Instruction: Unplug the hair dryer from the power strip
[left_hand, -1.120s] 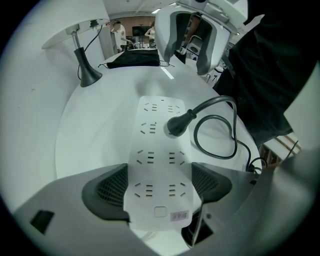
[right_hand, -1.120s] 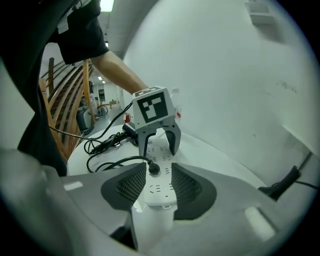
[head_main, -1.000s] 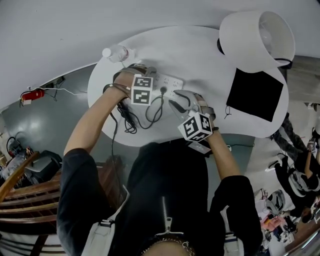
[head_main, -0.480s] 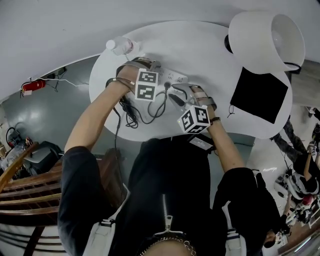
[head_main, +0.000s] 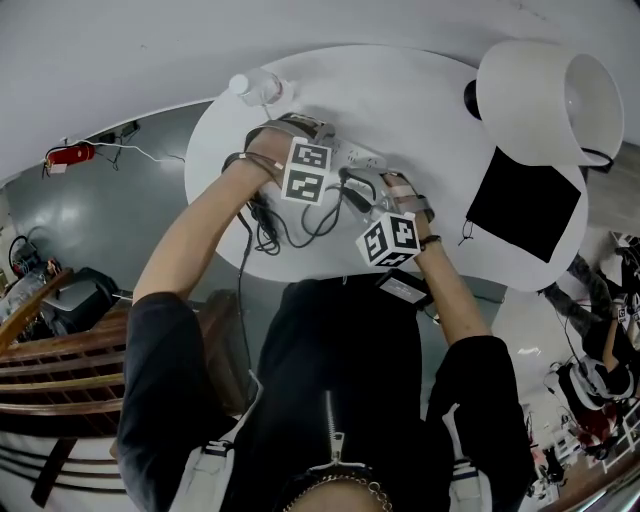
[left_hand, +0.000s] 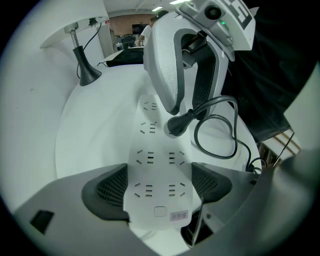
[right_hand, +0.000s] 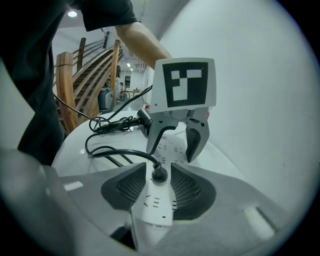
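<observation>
The right gripper (right_hand: 159, 169) is flanking the round black plug (right_hand: 159, 175), jaws slightly apart and not yet squeezing; a pull now is risking a slip off its smooth body. The left gripper (left_hand: 160, 169) is clamping the flat white power strip (left_hand: 150, 145), which is lying on the table (head_main: 420, 90); a weak hold would be letting it lift

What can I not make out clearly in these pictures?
Hair dryer: right gripper view, mostly behind the left tongs.
Power strip: head view, largely under the left tongs.
Strip's label: left gripper view, print too small.
Plug, its prongs: every view, inside the strip.
</observation>
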